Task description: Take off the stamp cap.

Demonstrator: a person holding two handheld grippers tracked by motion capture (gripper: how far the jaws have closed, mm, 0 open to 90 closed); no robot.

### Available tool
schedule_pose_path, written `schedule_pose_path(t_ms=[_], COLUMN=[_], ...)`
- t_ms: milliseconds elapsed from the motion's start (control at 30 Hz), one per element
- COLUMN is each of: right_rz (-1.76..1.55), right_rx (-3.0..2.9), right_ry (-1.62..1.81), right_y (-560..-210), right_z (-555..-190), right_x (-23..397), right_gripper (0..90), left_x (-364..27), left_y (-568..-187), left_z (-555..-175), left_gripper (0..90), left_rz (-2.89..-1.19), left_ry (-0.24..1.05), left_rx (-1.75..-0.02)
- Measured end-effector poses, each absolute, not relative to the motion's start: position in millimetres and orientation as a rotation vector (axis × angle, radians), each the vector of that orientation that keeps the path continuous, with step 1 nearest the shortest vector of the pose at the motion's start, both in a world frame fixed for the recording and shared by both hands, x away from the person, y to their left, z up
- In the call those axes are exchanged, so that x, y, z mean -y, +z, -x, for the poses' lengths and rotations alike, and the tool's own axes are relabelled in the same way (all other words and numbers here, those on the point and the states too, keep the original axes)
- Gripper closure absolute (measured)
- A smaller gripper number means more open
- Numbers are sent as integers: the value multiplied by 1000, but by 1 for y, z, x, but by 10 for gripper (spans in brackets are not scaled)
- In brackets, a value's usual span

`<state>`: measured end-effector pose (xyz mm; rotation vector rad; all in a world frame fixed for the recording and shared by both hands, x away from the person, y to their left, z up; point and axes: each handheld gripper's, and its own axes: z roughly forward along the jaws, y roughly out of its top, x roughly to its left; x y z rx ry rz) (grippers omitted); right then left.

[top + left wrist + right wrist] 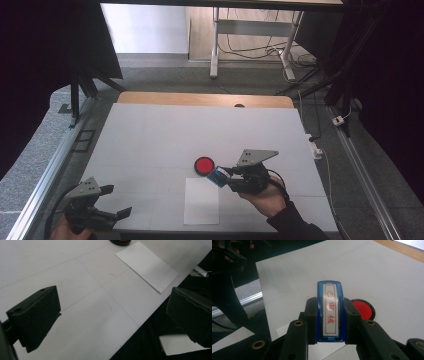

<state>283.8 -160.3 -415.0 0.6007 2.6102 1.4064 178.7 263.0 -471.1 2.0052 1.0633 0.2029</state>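
Blue stamp (330,312): clamped upright between right gripper (231,178) jaws, just beside the red ink pad (204,165), above white paper (201,201), likely ready for inking.
Left gripper (116,201): jaws apart, empty, parked at the worktop (150,140) edge.

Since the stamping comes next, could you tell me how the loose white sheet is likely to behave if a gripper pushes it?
The white sheet looks thin and flat, so probably floppy and light. Lying loose on the smooth table, it would likely slide rather than stay put, and an edge push might buckle it.

Grey carpet floor (165,80), white desk legs (215,45) and cables beyond the table.
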Motion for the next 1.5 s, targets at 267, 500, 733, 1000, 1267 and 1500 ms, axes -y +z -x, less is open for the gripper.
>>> schedule_pose_path(t_ms=[267,500,733,1000,1267,1500], right_rz=[-579,-556,-527,-510,-508,-476], right_rx=[-2624,-2632,-2639,-2642,-2644,-2650], right_ry=[1408,1424,1438,1447,1477,1497], right_y=[-413,-411,-411,-410,-409,-409], right_z=[-284,-283,-282,-281,-281,-281], right_x=[157,154,151,149,148,145], right_gripper=[702,702,702,702,702,702], left_x=[-248,-231,-213,-193,-181,-169], left_y=[-472,-473,-472,-470,-467,-466], left_z=[-189,-199,-212,-226,-241,-252], left_gripper=[0,0,0,0,0,0], left_rz=[-2059,-2080,-2131,-2142,-2099,-2084], left_ry=[221,198,194,150,62,9], left_rx=[-987,-918,-848,-792,-718,-646])
